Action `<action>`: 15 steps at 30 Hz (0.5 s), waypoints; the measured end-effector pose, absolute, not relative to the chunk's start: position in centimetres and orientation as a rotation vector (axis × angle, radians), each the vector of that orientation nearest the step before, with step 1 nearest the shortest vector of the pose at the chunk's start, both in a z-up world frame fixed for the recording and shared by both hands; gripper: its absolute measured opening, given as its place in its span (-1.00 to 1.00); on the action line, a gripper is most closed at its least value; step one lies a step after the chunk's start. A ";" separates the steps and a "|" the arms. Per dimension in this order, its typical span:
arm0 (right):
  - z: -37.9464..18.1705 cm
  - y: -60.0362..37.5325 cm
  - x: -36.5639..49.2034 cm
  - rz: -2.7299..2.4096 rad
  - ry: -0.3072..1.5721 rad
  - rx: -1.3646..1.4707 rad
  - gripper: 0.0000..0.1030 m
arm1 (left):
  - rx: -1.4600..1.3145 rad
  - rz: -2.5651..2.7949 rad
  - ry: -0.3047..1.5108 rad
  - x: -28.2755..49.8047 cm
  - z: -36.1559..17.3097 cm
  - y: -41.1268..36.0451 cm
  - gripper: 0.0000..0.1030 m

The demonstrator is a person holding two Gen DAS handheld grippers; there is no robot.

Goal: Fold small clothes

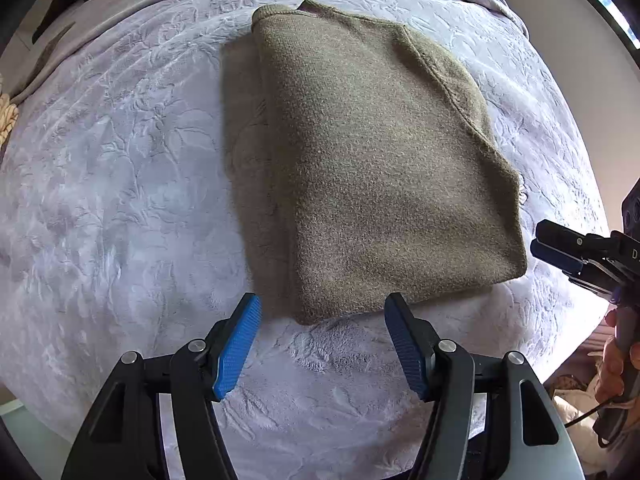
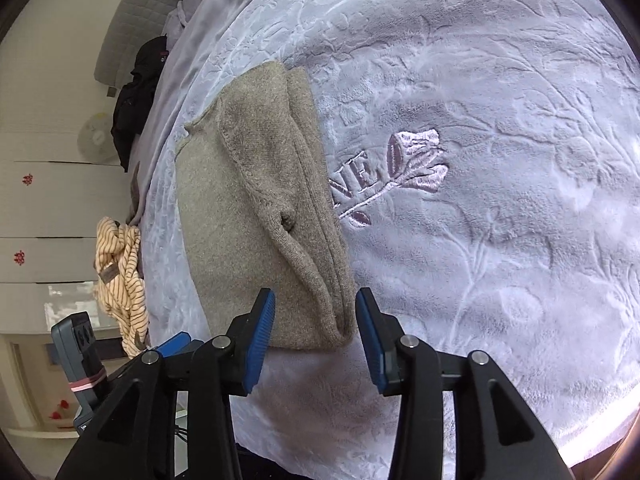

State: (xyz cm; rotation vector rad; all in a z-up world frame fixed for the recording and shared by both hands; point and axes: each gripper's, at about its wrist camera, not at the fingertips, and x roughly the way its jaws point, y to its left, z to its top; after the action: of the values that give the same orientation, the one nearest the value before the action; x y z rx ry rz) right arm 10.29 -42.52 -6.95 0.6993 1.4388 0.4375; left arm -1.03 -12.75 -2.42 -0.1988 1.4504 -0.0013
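An olive-brown knitted garment [image 1: 372,160] lies folded into a rough rectangle on a lilac embossed blanket [image 1: 120,200]. It also shows in the right wrist view [image 2: 260,220], with a folded sleeve edge on top. My left gripper [image 1: 322,308] is open and empty, just in front of the garment's near edge. My right gripper [image 2: 316,312] is open and empty, its jaws on either side of the garment's near corner without closing on it. The right gripper's fingers [image 1: 560,248] show at the right edge of the left wrist view, beside the garment.
A yellow striped garment [image 2: 120,280] and a dark garment [image 2: 136,100] lie at the blanket's left edge. An embroidered rose with letters [image 2: 400,172] marks the blanket right of the garment. White drawers [image 2: 52,208] stand beyond the bed.
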 end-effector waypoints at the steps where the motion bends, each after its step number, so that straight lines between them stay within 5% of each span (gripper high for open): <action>1: -6.9 -42.4 10.3 0.440 1.440 0.697 -0.04 | -0.201 0.002 1.451 -1.0 -2.4 -12.6 0.27; 3: -6.7 -42.2 10.3 0.444 1.440 0.689 -0.03 | -0.197 0.009 1.453 -1.0 -2.4 -12.4 0.33; 4: -6.5 -42.1 10.4 0.443 1.437 0.681 -0.03 | -0.194 0.011 1.457 -0.9 -2.5 -12.3 0.68; 6: -6.3 -42.0 10.6 0.446 1.434 0.676 0.00 | -0.184 0.021 1.466 -0.6 -2.8 -12.6 0.88; 10: -6.3 -41.9 10.8 0.447 1.436 0.660 0.38 | -0.175 0.024 1.476 -0.4 -3.4 -12.7 0.88; 15: -6.2 -41.7 11.2 0.448 1.436 0.625 0.57 | -0.210 0.012 1.483 0.1 -3.9 -12.6 0.88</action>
State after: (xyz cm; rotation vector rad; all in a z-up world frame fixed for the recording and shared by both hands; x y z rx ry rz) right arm 11.16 -41.74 -6.25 0.6253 1.4357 0.4482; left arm 0.08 -12.61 -3.88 -0.2100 1.4828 0.0120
